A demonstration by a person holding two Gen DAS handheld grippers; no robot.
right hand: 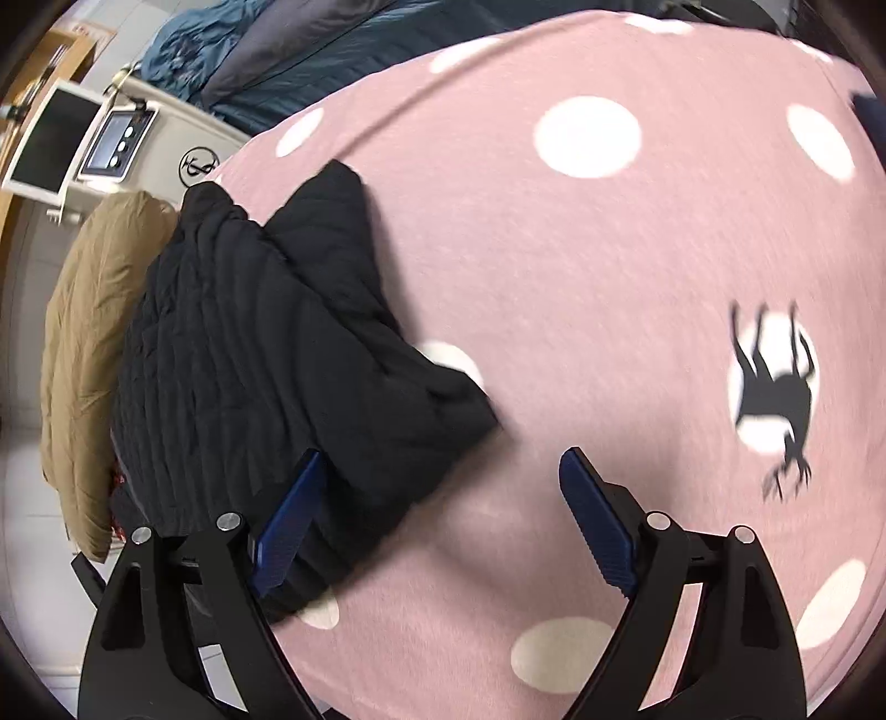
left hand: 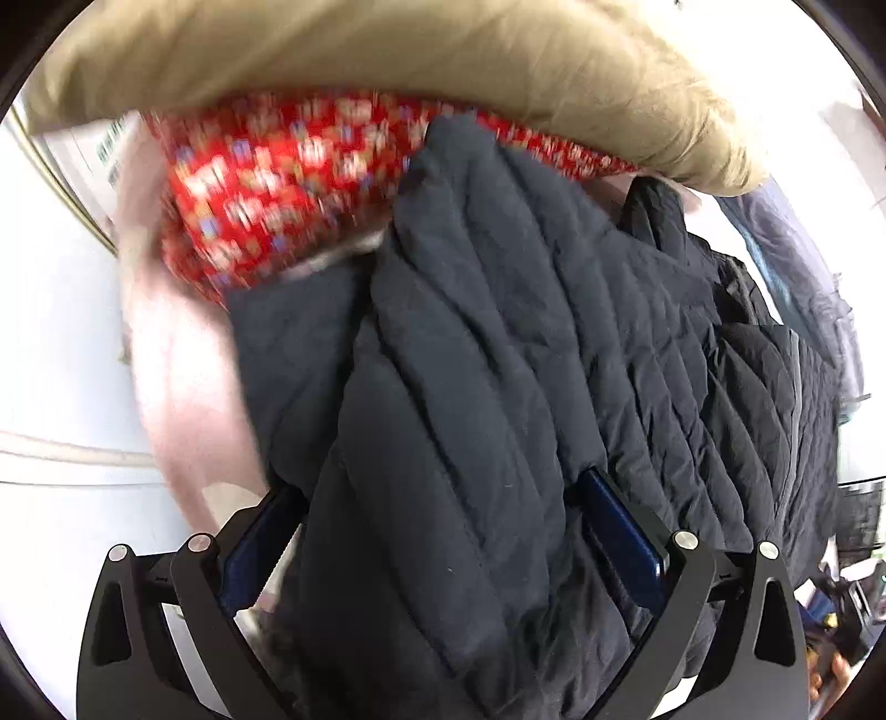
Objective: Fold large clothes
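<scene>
I see the black quilted puffer jacket (left hand: pixel 498 360) bunched into a long roll on the pink polka-dot blanket (right hand: pixel 609 277), its long axis running away from my left gripper (left hand: pixel 437 531) toward the tan padded coat (left hand: pixel 387 50). Its stitched ribs lie crosswise, creased. My left claw's wide-set jaws flank its near end; whether they pinch it, I cannot tell. My right gripper (right hand: pixel 443 515) gapes wide, one pad (right hand: pixel 288 520) touching the jacket's edge.

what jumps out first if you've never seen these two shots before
The black quilted jacket fills the left wrist view, bunched between the wide-apart fingers of the left tongs, with a tan padded garment and a red patterned fabric above it. In the right wrist view, a pink polka-dot blanket with a black animal silhouette dominates, and the right tongs stand open at the jacket's edge.
</scene>
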